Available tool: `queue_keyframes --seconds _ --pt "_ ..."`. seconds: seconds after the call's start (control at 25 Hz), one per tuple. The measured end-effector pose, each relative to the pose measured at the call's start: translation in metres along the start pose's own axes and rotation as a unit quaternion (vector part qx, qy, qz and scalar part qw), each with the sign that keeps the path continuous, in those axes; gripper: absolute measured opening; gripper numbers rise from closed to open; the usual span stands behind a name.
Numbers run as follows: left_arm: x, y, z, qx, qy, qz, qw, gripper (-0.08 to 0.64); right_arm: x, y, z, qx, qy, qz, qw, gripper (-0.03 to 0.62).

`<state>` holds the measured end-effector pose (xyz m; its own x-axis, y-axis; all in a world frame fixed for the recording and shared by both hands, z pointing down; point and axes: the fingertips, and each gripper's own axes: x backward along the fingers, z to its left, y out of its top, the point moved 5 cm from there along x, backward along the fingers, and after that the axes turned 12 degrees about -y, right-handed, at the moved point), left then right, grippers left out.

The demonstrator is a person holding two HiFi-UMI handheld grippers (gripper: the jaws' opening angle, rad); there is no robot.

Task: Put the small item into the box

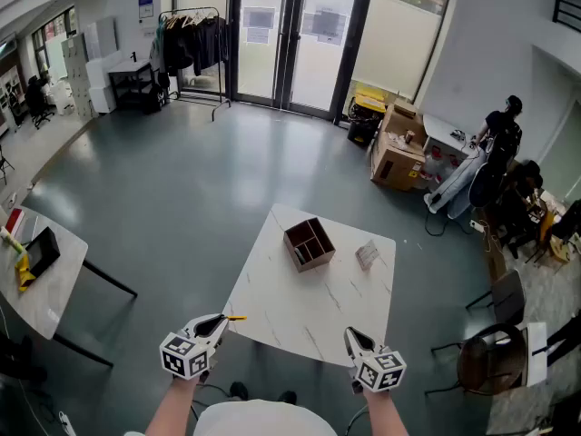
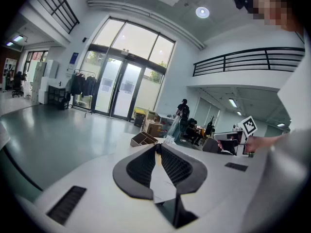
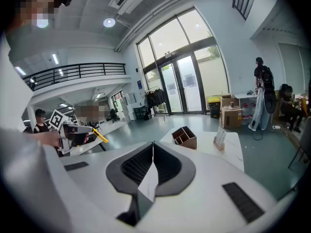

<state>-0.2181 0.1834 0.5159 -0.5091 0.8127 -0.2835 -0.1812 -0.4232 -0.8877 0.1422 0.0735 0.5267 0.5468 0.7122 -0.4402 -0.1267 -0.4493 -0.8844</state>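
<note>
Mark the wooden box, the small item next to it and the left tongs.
wooden box [image 1: 315, 260]: head view, on its near side wall.
small item [image 1: 367, 254]: head view, on its middle.
left tongs [image 2: 158, 147]: left gripper view, where the shut tips meet.

A white table stands on a grey floor. Far back are big glass doors. Left of them, dark clothes hang on a rack. Cardboard boxes sit to the right, near a person in black. Another table at the left holds a black thing. A chair stands at the right.
</note>
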Motion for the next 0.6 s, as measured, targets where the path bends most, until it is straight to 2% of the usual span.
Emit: queue_keyframes --seconds 0.6 --pt "0.0021 -0.0096 -0.0017 0.003 0.000 0.005 1.0000 0.049 -0.0010 -0.0025 0.0032 -0.003 -0.001 0.001 1.000 0.026"
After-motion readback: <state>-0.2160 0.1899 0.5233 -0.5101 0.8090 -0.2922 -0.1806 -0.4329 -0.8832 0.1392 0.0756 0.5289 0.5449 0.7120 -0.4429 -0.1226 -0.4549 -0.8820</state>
